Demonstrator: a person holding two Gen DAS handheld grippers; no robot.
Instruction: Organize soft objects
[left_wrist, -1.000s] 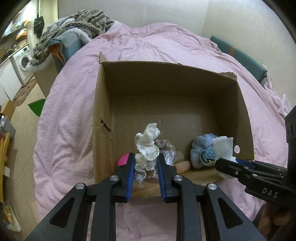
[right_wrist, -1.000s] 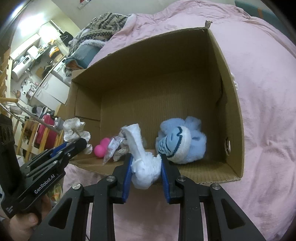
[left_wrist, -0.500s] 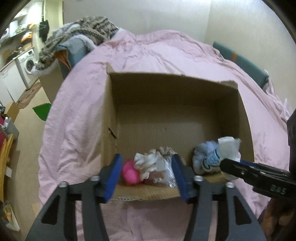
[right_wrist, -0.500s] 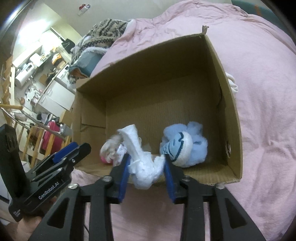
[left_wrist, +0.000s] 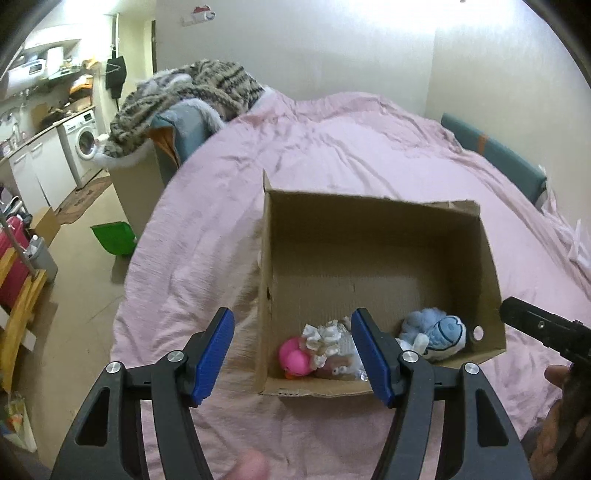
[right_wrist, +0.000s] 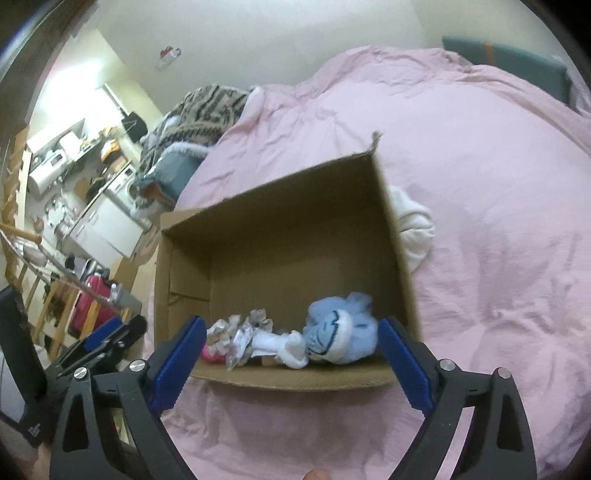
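An open cardboard box (left_wrist: 373, 236) stands on the pink bed; it also shows in the right wrist view (right_wrist: 280, 236). Along its near wall lie a pink plush (left_wrist: 293, 356), a cream scrunchie (left_wrist: 325, 338), a blue fish plush (left_wrist: 439, 334) and a white soft item (right_wrist: 280, 343). The blue plush (right_wrist: 340, 338) also shows in the right wrist view. My left gripper (left_wrist: 295, 354) is open and empty above the box's near edge. My right gripper (right_wrist: 291, 363) is open and empty, raised before the box.
A white cloth (right_wrist: 413, 229) lies on the pink bedspread (left_wrist: 332, 147) beside the box's right wall. A patterned blanket pile (left_wrist: 192, 92) sits at the bed's far left. A green bin (left_wrist: 112, 238) and kitchen units (left_wrist: 55, 155) stand on the floor to the left.
Both grippers opened, let their soft items drop into the box, and drew back and up from it. The scrunchie and the white item now lie inside.
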